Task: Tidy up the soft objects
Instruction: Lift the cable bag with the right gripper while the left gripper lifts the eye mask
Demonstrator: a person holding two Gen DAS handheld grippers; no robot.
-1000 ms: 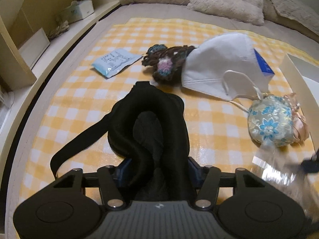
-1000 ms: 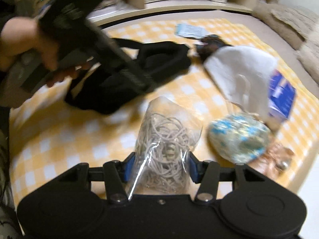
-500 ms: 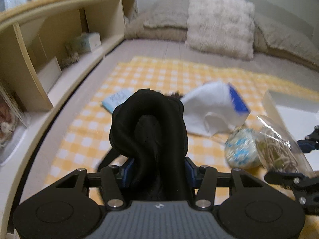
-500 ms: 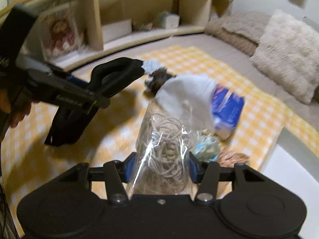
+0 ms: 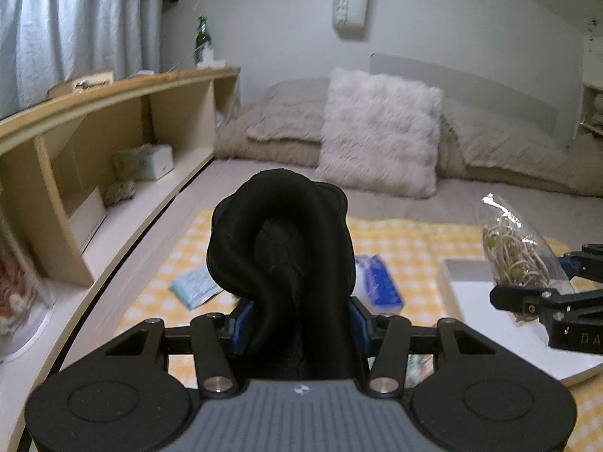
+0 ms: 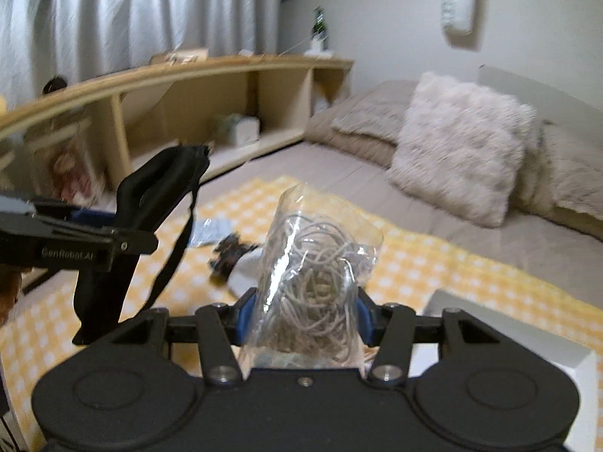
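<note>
My left gripper (image 5: 296, 322) is shut on a black padded sleep mask (image 5: 282, 248), held up above the yellow checked cloth (image 5: 399, 241); its strap hangs loose (image 6: 171, 263). My right gripper (image 6: 301, 320) is shut on a clear plastic bag of beige string (image 6: 316, 275), also lifted off the cloth. In the left wrist view that bag (image 5: 516, 260) hangs at the right, over a white box (image 5: 486, 312). A blue and white packet (image 5: 377, 282) and a small light-blue pouch (image 5: 196, 286) lie on the cloth below the mask.
A low wooden shelf unit (image 5: 94, 139) runs along the left with a tissue box (image 5: 150, 160) in it. A fluffy pillow (image 5: 380, 135) and beige bedding lie at the bed's head. A dark crocheted item (image 6: 230, 252) rests on the cloth.
Both grippers rose off the cloth and tilted up, carrying the black mask and the string bag; the room's wall and curtains came into view. The right gripper now hangs over the white box.
</note>
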